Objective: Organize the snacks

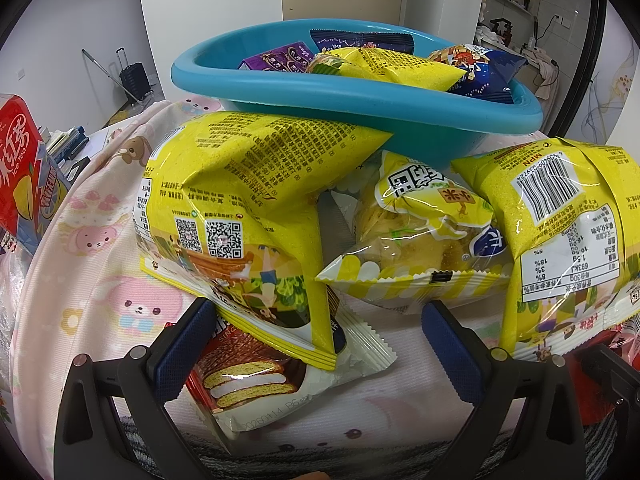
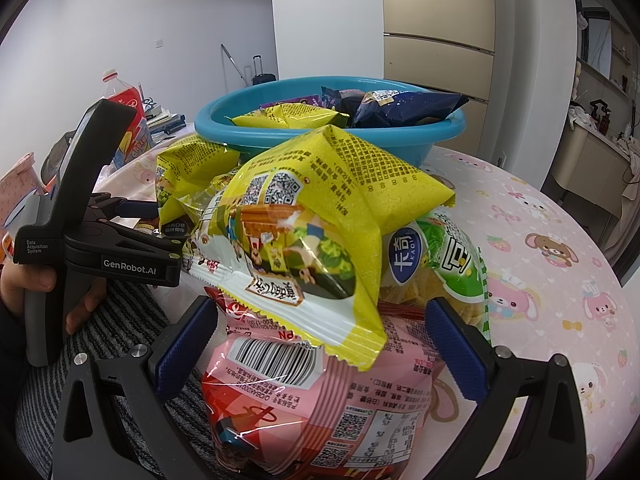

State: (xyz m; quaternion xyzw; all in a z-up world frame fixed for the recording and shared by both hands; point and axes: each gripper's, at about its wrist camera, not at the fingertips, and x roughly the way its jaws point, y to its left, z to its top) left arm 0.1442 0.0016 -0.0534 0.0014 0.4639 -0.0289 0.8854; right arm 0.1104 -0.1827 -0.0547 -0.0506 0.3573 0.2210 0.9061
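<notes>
In the left wrist view my left gripper (image 1: 316, 344) stands open low over the table. A chocolate pie packet (image 1: 248, 376) and the corner of a yellow snack bag (image 1: 240, 200) lie between its fingers. A corn cake packet (image 1: 420, 232) and a second yellow bag (image 1: 568, 240) lie just ahead. Behind them stands a blue basin (image 1: 360, 100) holding several packets. In the right wrist view my right gripper (image 2: 320, 344) is open around a pink snack bag (image 2: 320, 392), and a yellow bag (image 2: 312, 232) rests on top of it. The left gripper (image 2: 160, 226) is at the left, held by a hand (image 2: 36, 284).
A pink cartoon tablecloth (image 2: 560, 280) covers the round table, with bare cloth to the right. A green packet (image 2: 452, 264) lies beside the pile. A red ice tea carton (image 1: 20, 168) and books stand at the far left. The blue basin (image 2: 240, 136) sits behind the pile.
</notes>
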